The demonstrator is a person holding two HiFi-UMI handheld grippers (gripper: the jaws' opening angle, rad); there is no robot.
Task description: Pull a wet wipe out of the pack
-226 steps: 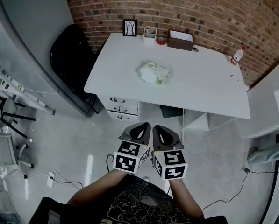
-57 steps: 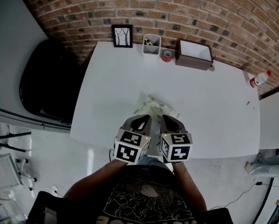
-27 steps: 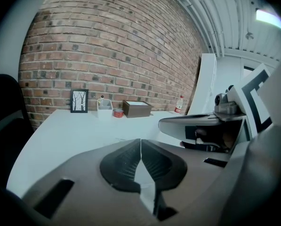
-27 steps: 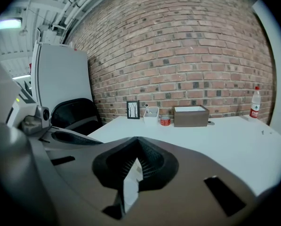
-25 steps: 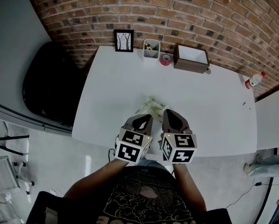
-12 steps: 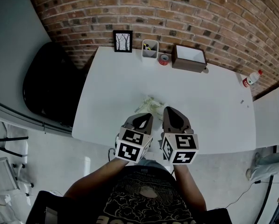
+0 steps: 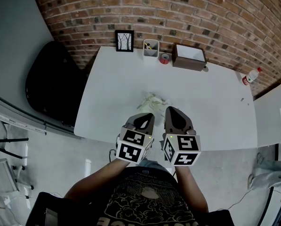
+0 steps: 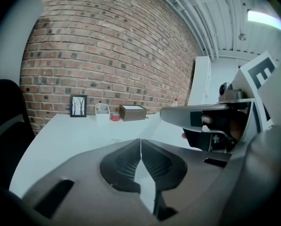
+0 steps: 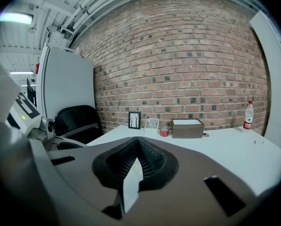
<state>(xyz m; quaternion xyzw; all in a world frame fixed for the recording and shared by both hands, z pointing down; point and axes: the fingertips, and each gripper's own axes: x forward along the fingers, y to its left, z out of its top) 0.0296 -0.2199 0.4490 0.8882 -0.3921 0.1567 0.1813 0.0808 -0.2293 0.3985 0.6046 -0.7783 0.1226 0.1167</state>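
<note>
The wet wipe pack is a crumpled pale green-white packet lying in the middle of the white table. In the head view both grippers hover side by side over the table's front edge, just short of the pack. My left gripper is shut with nothing in it, its jaws pressed together. My right gripper is also shut and empty. In both gripper views the jaws hide the pack.
Along the brick wall stand a small framed picture, a white pen holder, a red tape roll and a brown open box. A bottle sits at the far right corner. A black chair is left of the table.
The person has walked up to the table from a distance. Over the last second both shut grippers stay close together near the front edge, and the right one has edged slightly forward.
</note>
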